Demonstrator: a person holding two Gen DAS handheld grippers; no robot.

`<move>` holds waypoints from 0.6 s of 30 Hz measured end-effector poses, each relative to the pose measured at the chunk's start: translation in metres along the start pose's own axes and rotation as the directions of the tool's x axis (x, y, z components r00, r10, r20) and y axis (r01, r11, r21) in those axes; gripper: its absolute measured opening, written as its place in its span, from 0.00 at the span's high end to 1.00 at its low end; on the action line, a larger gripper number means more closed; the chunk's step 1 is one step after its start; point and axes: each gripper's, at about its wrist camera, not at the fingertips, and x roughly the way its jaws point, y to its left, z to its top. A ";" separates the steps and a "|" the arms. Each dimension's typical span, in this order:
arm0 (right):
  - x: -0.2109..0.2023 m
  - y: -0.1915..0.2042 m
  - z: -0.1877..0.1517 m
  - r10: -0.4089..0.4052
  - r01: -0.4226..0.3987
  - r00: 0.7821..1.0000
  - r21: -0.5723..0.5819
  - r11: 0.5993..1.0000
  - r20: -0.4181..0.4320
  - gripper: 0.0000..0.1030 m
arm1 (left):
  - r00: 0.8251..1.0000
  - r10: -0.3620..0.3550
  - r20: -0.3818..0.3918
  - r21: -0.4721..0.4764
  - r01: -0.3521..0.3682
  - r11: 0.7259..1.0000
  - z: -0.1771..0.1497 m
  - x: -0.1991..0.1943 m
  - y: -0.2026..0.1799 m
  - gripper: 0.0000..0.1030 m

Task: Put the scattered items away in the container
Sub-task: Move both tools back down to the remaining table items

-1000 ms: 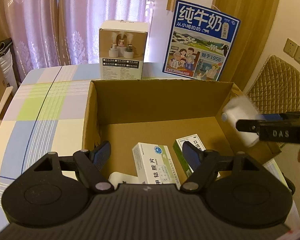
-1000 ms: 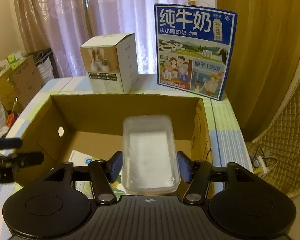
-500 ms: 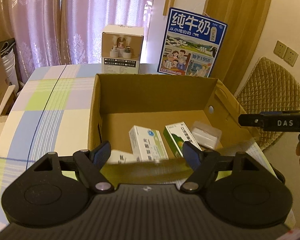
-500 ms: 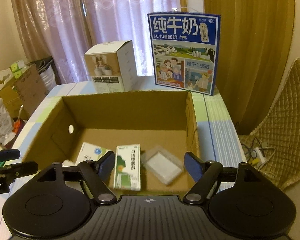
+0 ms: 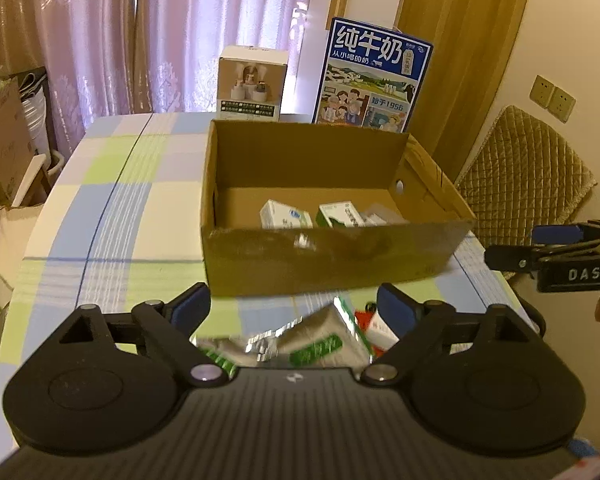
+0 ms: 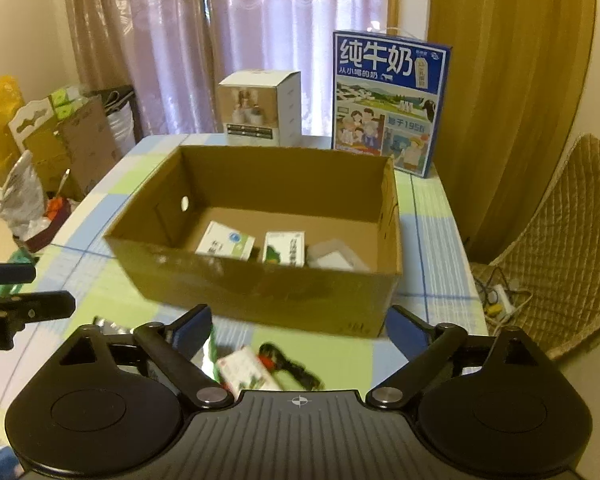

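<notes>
The cardboard box (image 6: 260,292) sat open on the checked table (image 5: 112,208); inside lay a white box (image 6: 225,246), a green and white box (image 6: 284,249) and a clear tray (image 6: 334,256); more packets (image 5: 320,340) lay on the table in front of it, blurry; the left tool (image 5: 294,308) and the right tool (image 6: 302,326) were both opening with nothing gripped; behind stood a blue milk carton (image 6: 388,100) reading "1956" and a small white carton (image 6: 260,108).

Pink sheer curtains (image 5: 188,32) fill the upper left; a golden drape (image 6: 508,80) and quilted chair (image 5: 520,176) stand at right.
</notes>
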 end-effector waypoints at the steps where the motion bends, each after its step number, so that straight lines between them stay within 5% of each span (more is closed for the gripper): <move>1: -0.005 0.001 -0.004 0.003 -0.003 1.000 0.009 1.000 0.001 0.06 | 1.000 -0.001 -0.004 -0.001 0.001 1.000 -0.005 -0.005 0.000 0.11; 18: -0.050 0.012 -0.053 0.003 -0.002 0.999 0.020 1.000 -0.033 0.02 | 1.000 0.008 -0.010 -0.096 -0.009 0.995 -0.062 -0.066 0.016 0.02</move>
